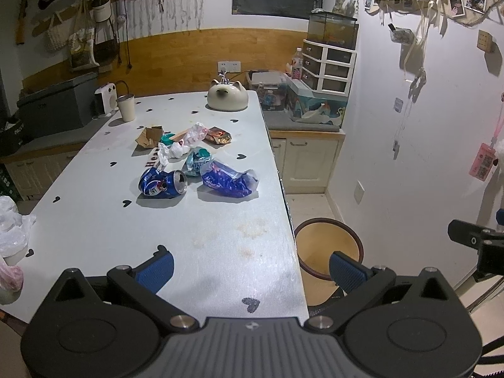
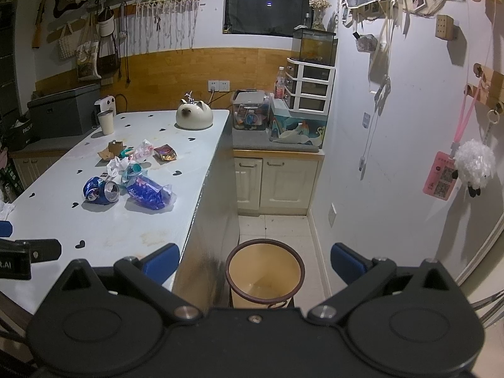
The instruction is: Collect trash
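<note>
Trash lies in the middle of the white table [image 1: 94, 220]: a crushed blue can [image 1: 162, 183], a blue plastic wrapper [image 1: 230, 179], a teal wrapper [image 1: 197, 160], white crumpled plastic [image 1: 171, 151], brown cardboard [image 1: 148, 135] and a dark snack packet [image 1: 217, 135]. The can [image 2: 100, 191] and blue wrapper [image 2: 149, 192] also show in the right wrist view. A yellow bin with a brown rim [image 2: 265, 271] stands on the floor beside the table [image 1: 327, 245]. My left gripper [image 1: 250, 266] is open and empty over the table's near edge. My right gripper [image 2: 255, 264] is open and empty above the bin.
A cat-shaped ceramic pot [image 1: 226, 96], a metal cup [image 1: 126, 107] and a small white heater [image 1: 105, 97] stand at the table's far end. A white plastic bag [image 1: 12, 226] lies at the left edge. Cabinets [image 2: 277, 179] and a fish tank [image 1: 332, 28] stand behind.
</note>
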`<action>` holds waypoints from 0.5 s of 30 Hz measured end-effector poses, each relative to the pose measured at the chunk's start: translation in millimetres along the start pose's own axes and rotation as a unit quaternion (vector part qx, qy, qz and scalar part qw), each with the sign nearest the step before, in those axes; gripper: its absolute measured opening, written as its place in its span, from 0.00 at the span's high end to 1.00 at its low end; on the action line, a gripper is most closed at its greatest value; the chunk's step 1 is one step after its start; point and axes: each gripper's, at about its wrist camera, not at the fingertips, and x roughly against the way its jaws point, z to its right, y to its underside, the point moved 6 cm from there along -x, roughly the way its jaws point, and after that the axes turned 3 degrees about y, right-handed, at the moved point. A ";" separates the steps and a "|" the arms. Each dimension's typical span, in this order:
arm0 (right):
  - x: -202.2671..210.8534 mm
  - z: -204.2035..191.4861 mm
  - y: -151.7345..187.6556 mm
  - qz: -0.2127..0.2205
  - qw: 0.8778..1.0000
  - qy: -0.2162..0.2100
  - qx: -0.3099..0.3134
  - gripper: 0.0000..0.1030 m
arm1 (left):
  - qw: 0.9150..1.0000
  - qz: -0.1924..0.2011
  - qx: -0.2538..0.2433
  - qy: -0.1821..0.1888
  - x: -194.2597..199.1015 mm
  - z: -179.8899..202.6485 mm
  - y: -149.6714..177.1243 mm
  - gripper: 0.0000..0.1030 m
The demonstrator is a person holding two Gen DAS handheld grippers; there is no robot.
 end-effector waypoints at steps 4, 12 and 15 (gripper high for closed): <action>-5.6 6.3 -2.3 0.004 1.000 -0.002 0.003 0.00 | 1.000 0.007 0.005 -0.007 -3.9 4.2 -4.8 0.00; -29.2 26.6 -21.3 0.021 1.000 -0.015 0.008 0.00 | 0.999 0.029 0.012 -0.027 -8.2 17.8 -18.3 0.00; -33.5 28.3 -27.4 0.031 0.999 -0.022 0.014 0.00 | 0.998 0.038 0.017 -0.040 -11.1 16.6 -26.1 0.00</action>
